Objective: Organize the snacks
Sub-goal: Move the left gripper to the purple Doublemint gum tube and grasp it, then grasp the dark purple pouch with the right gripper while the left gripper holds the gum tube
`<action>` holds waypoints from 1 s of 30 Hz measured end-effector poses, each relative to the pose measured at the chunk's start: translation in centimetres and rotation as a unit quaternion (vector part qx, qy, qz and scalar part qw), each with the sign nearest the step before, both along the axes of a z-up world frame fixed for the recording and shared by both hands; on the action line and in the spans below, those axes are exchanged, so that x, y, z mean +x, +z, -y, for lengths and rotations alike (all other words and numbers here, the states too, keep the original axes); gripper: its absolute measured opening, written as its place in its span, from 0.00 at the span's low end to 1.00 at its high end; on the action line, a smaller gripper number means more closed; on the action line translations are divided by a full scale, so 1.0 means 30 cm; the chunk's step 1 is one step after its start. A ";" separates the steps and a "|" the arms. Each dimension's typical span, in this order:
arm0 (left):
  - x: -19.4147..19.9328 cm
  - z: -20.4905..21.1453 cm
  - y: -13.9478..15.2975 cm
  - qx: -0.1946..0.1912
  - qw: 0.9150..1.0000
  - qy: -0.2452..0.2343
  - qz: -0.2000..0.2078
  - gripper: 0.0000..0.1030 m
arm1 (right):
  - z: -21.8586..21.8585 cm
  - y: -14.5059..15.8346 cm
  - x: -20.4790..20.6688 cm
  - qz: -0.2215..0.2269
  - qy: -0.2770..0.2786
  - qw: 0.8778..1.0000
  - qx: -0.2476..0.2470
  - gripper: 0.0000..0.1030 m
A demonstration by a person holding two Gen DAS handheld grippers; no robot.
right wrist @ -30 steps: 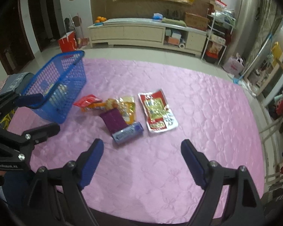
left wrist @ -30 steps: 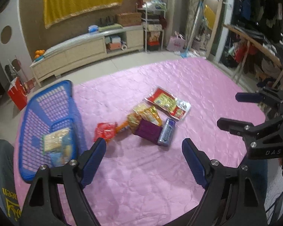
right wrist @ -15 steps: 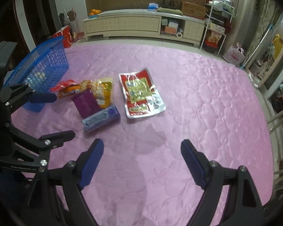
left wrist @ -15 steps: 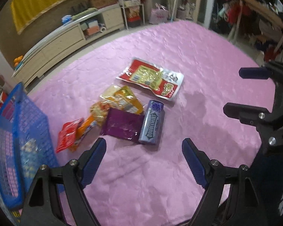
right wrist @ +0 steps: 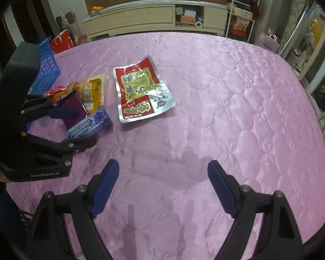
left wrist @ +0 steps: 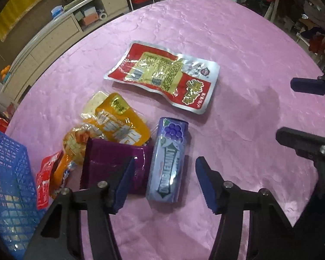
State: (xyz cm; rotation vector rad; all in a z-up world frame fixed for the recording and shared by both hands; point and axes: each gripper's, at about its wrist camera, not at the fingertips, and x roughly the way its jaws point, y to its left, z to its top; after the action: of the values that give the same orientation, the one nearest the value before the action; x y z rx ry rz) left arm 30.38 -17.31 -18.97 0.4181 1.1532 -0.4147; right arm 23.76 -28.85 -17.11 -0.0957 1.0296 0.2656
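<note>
A blue-purple Doublemint pack (left wrist: 169, 160) lies on the pink cloth between the fingers of my left gripper (left wrist: 164, 173). Its jaws are closing, and a gap still shows on each side of the pack. Left of the pack lie a purple pouch (left wrist: 110, 158), a yellow-orange pouch (left wrist: 119, 125), an orange packet (left wrist: 62, 169) and a small red packet (left wrist: 44, 179). A red and silver pouch (left wrist: 162, 75) lies flat farther away. The blue basket (left wrist: 6, 173) stands at the left edge with packets inside. My right gripper (right wrist: 163, 169) hangs open over bare cloth, right of the pile.
The pink quilted cloth (right wrist: 227, 108) covers the whole table, with bare room on the right and near side. A long cream cabinet (right wrist: 151, 17) and a white rack (right wrist: 242, 10) stand beyond the far edge. Red bags (right wrist: 62, 41) sit behind the basket.
My left gripper has come down and right from the basket onto the snack pile, and its jaws have narrowed around the Doublemint pack. The right gripper has sunk closer to the cloth.
</note>
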 end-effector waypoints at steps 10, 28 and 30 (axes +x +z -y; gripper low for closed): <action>-0.063 -0.005 0.026 -0.013 1.000 0.017 0.021 0.28 | -0.046 0.036 -0.006 0.003 0.025 1.000 0.010 0.84; -0.272 -0.416 0.154 -0.075 0.981 0.169 0.054 0.28 | -0.398 0.019 0.068 0.013 0.182 0.983 0.000 0.84; -0.280 -0.445 0.154 -0.072 0.980 0.176 0.059 0.28 | -0.437 -0.004 0.088 0.017 0.190 0.982 -0.010 0.84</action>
State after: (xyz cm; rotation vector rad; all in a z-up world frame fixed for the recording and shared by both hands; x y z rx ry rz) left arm 21.97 -3.96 -14.37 0.1062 1.0478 -0.1600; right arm 26.41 -15.76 -17.22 -0.3154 0.9764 0.6001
